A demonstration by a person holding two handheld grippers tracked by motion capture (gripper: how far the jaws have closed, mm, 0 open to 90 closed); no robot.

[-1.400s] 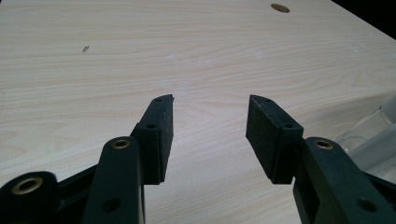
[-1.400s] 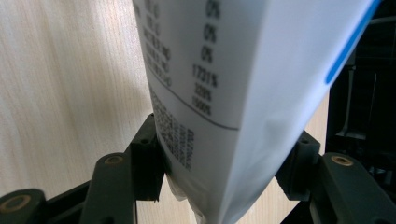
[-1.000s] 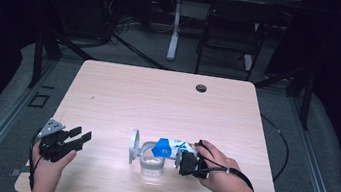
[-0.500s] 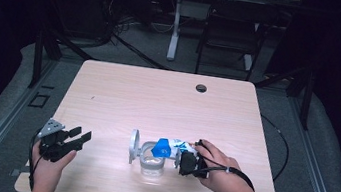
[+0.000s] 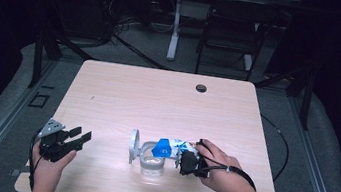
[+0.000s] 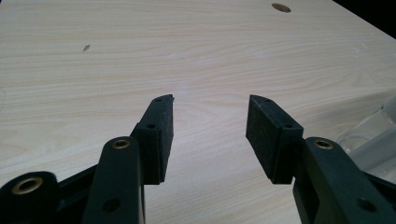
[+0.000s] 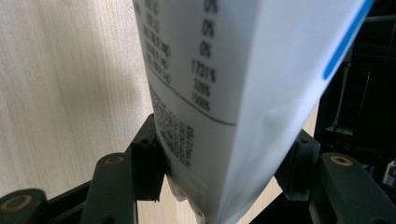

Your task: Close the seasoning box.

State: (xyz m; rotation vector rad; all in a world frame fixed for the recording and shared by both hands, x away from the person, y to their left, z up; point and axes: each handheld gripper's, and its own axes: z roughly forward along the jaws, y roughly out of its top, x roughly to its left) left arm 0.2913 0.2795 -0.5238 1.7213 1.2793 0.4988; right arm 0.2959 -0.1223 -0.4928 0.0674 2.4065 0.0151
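Note:
A blue and white carton (image 5: pixel 169 147) is tipped on its side over a clear glass jar (image 5: pixel 151 161) near the table's front middle. The jar's round lid (image 5: pixel 133 146) stands up at its left. My right gripper (image 5: pixel 182 154) is shut on the carton from the right. In the right gripper view the carton's white printed panel (image 7: pixel 224 70) sits between the two jaws of that gripper (image 7: pixel 224 175). My left gripper (image 5: pixel 80 134) is held low at the front left, open with nothing in it, well apart from the jar. Its pads (image 6: pixel 161 135) frame bare wood, with the jar's glass edge (image 6: pixel 373 135) at far right.
The light wooden table (image 5: pixel 158 99) has a small round hole (image 5: pixel 201 88) near its back edge. A cable (image 5: pixel 280 142) trails off the right side. Dark chairs and a desk leg (image 5: pixel 174 31) stand beyond the table.

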